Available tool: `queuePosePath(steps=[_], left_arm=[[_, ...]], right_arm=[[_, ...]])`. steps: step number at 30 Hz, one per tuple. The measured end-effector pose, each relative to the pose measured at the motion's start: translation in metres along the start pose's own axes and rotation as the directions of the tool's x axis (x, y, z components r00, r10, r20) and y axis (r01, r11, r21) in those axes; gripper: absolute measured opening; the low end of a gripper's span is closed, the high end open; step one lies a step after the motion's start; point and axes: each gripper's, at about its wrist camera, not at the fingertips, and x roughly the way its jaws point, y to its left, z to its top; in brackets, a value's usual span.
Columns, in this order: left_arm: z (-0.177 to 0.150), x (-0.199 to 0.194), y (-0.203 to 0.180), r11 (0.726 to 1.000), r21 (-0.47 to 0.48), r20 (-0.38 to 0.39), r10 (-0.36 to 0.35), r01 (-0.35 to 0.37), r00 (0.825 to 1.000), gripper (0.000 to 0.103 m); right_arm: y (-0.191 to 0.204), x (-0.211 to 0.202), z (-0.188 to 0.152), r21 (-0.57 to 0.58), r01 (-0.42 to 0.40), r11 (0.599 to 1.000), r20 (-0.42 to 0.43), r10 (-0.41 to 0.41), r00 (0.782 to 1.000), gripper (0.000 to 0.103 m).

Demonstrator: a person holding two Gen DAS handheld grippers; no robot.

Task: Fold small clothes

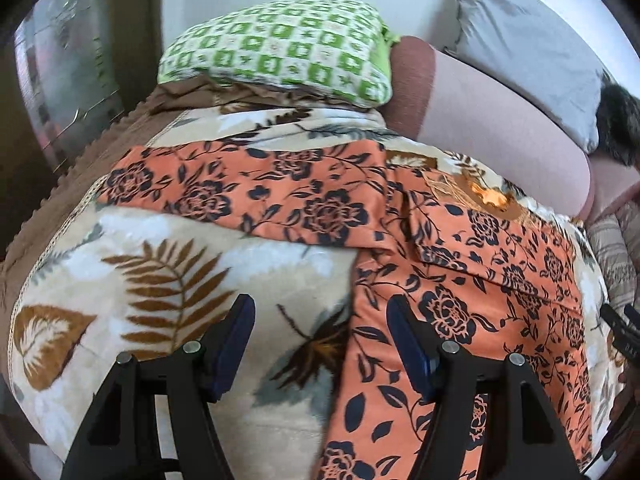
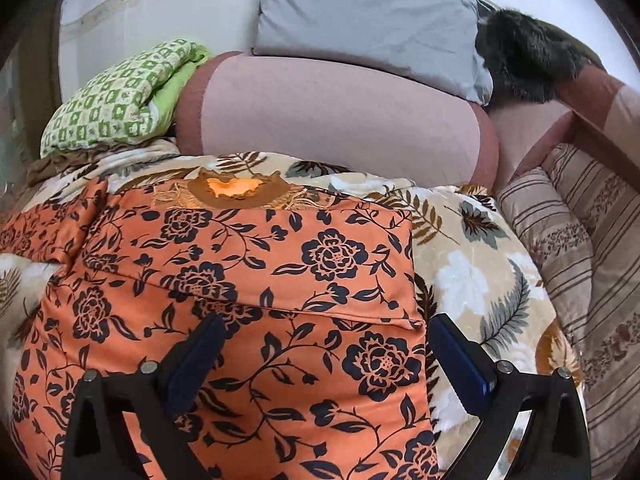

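An orange garment with a dark floral print lies flat on a leaf-patterned blanket. Its brown embroidered neckline points away from me. One sleeve stretches out to the left; the right side is folded inward, leaving a straight edge. My left gripper hovers open over the garment's left edge, nothing between its fingers. My right gripper hangs open above the folded right part, holding nothing. A bit of the right gripper shows at the left wrist view's right edge.
A folded green checked cloth lies at the blanket's far end beside a pink bolster. A grey pillow and a black furry thing sit behind it. Striped cushions lie to the right.
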Motion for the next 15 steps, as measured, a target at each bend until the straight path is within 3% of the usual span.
queuePosePath(steps=[9,12,14,15], left_arm=[[0.005,0.011,0.033,0.996,-0.087,-0.019,0.001,-0.002,1.000,0.069],[0.011,0.023,0.053,0.986,-0.161,-0.034,-0.038,0.032,0.999,0.069],[0.018,0.033,0.072,0.967,-0.246,-0.046,-0.081,0.068,0.996,0.070],[0.024,0.040,0.092,0.938,-0.332,-0.042,-0.122,0.101,0.992,0.070]], right_arm=[[0.014,0.004,0.001,0.002,-0.020,1.000,-0.022,0.020,1.000,0.102],[0.014,0.009,-0.001,0.053,-0.110,0.992,-0.044,0.113,0.993,0.102],[0.013,0.014,-0.004,0.101,-0.214,0.972,-0.071,0.221,0.973,0.103],[0.012,0.015,-0.006,0.121,-0.247,0.961,-0.079,0.258,0.963,0.103]])
